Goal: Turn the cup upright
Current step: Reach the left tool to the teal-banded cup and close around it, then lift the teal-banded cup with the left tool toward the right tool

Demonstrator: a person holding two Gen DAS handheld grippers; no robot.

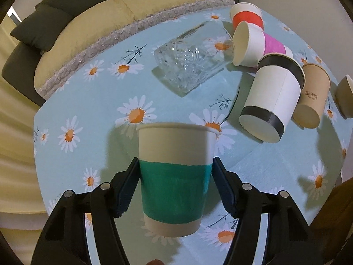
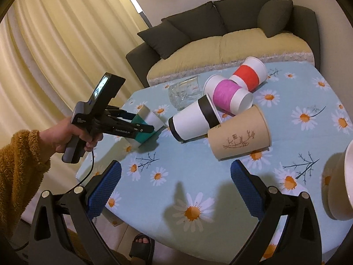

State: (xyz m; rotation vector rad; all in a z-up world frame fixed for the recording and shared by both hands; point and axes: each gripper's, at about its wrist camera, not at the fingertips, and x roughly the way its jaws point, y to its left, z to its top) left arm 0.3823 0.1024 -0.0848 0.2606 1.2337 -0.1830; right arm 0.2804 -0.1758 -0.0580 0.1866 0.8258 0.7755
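My left gripper (image 1: pixel 176 183) is shut on a white paper cup with a green band (image 1: pixel 174 176). It holds the cup rim up, a little above the daisy tablecloth (image 1: pixel 92 114). In the right wrist view the same gripper (image 2: pixel 141 128) holds the green cup (image 2: pixel 144 125) tilted near the table's left edge. My right gripper (image 2: pixel 175 187) is open and empty over the front of the table.
Several cups lie on their sides: red-band (image 2: pixel 248 74), pink-band (image 2: pixel 228 95), black-band (image 2: pixel 194 119), brown (image 2: pixel 239 133). A glass tumbler (image 1: pixel 192 59) lies tipped near the back. A white cup (image 2: pixel 344 181) is at far right. A sofa (image 2: pixel 220 35) stands behind the table.
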